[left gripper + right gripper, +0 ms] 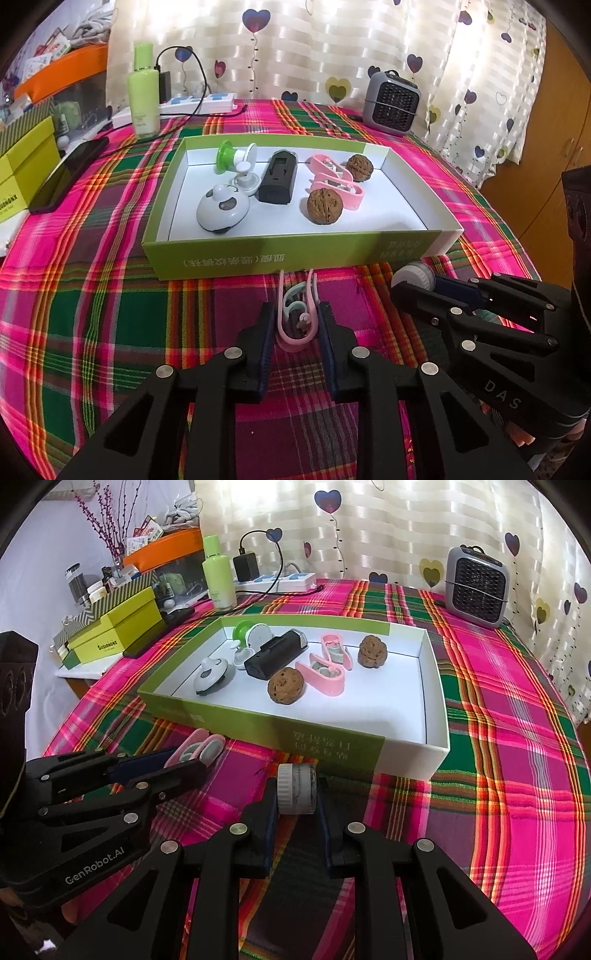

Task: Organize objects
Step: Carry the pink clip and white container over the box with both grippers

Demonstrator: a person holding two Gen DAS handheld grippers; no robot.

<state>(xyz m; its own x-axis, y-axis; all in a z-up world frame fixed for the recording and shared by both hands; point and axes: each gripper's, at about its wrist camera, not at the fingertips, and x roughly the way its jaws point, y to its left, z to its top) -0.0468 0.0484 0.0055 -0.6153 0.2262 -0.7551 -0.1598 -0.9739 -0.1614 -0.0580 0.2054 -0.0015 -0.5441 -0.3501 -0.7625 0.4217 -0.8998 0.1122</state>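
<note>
Both tools sit low over the plaid cloth (pixel 110 314) on the tabletop, just in front of the green-and-white box (pixel 295 254), each closed on one leftover item, presumably so both can go over the near wall into the box.

The left tool (pixel 295 325) pinches a pink clip (pixel 295 332), a slim U-shaped loop of smooth plastic with a pale green hook inside it; its padded fingers (pixel 266 332) press the loop's two sides. The right tool (pixel 297 794) is clamped on a small white jar (pixel 295 788), a short cylinder lying on its side, with a ridged lid and a marbled grey body (easy to roll, so the squeeze across its ends makes sense).

Inside the box the sorted things lie in loose pairs: two wrinkled brown walnuts (pixel 325 205), two more pink clips (pixel 334 177), a black matte case (pixel 277 181), a glossy white panda-shaped gadget (pixel 221 212). The right part of the box floor is bare, a likely landing place.
</note>
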